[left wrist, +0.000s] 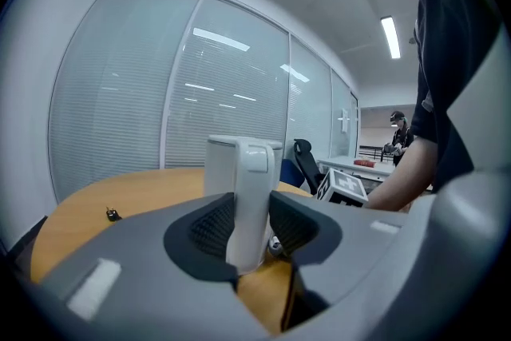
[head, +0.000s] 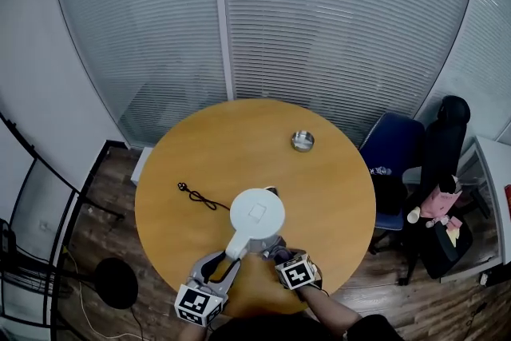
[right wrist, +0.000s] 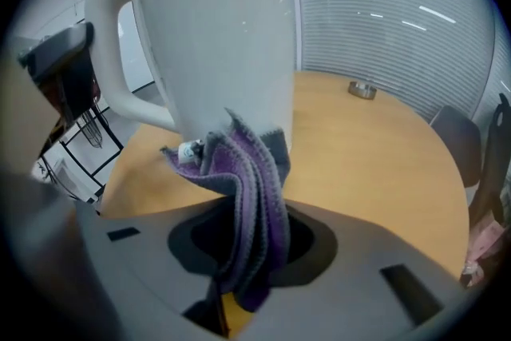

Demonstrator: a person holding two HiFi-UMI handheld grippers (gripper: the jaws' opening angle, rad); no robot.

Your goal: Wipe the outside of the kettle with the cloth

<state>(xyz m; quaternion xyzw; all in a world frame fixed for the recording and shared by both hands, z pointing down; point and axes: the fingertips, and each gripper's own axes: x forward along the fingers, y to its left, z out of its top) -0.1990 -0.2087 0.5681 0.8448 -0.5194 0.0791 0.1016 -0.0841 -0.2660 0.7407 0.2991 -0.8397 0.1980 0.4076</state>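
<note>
Cloth (right wrist: 249,200) against kettle (right wrist: 223,28), plain in right gripper view

Upright white kettle (head: 257,213), folded purple-grey cloth (right wrist: 255,196) bunched against its lower wall.

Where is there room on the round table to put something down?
The table is bare at the far side, left of the metal dish and beyond the cord; also on the right, nearer than the dish. Crowded near edge: kettle, cloth, left tongs, right tongs.

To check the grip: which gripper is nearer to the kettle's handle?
Left. The left gripper clamps the handle; the right gripper holds the cloth against the kettle body.
</note>
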